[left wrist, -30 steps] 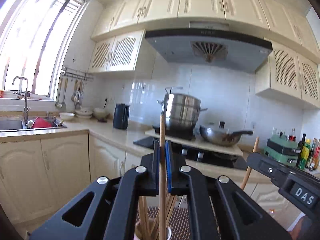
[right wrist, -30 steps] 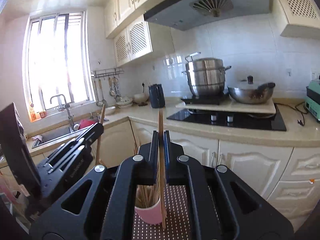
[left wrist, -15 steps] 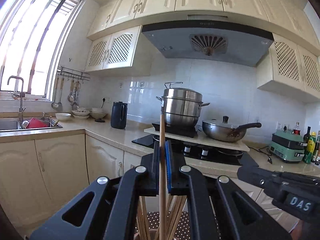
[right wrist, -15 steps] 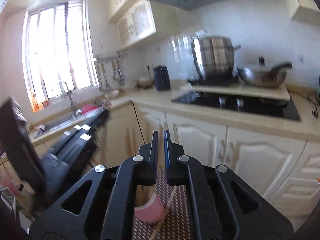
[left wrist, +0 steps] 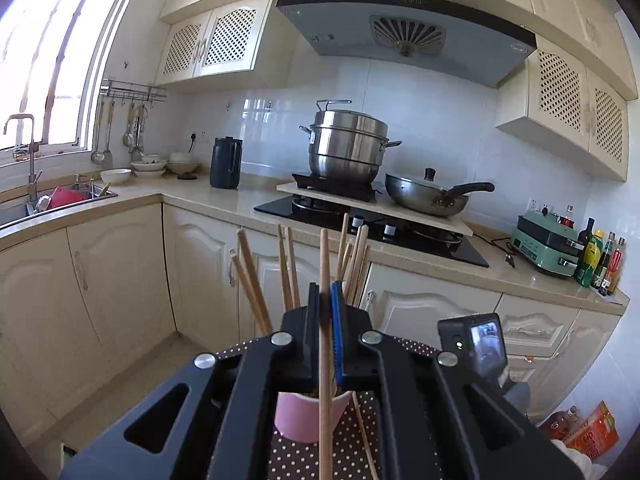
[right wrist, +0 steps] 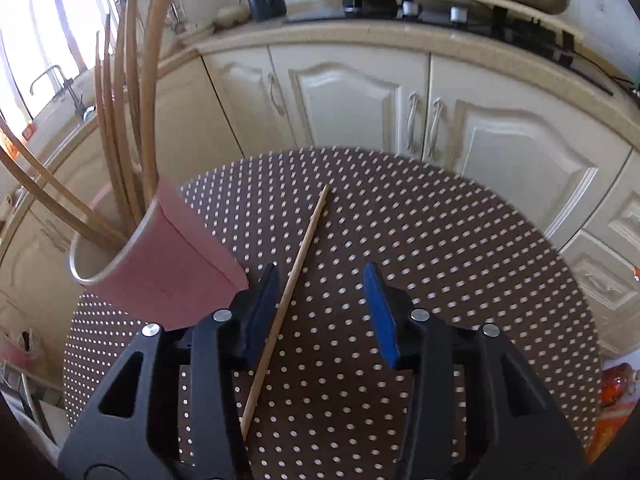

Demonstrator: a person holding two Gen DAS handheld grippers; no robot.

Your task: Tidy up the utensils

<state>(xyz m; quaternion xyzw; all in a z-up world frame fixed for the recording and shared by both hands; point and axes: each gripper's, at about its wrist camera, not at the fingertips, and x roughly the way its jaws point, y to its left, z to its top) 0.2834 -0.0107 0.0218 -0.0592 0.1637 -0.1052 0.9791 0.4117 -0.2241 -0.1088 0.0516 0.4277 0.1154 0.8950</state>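
Observation:
My left gripper is shut on a wooden chopstick and holds it upright over a pink cup that holds several chopsticks. My right gripper is open and low over a brown dotted mat. One loose chopstick lies on the mat between its fingers, close to the left finger. The pink cup with several chopsticks stands just left of it. The right gripper's body shows in the left wrist view.
The round mat covers a small table in a kitchen. Cream cabinets and a counter with a hob, a steel pot, a wok and a kettle stand behind. A sink is at the left.
My right gripper let go of its chopstick, opened and dropped low over the mat; the chopstick now lies there. My left gripper rose, still holding its chopstick above the cup.

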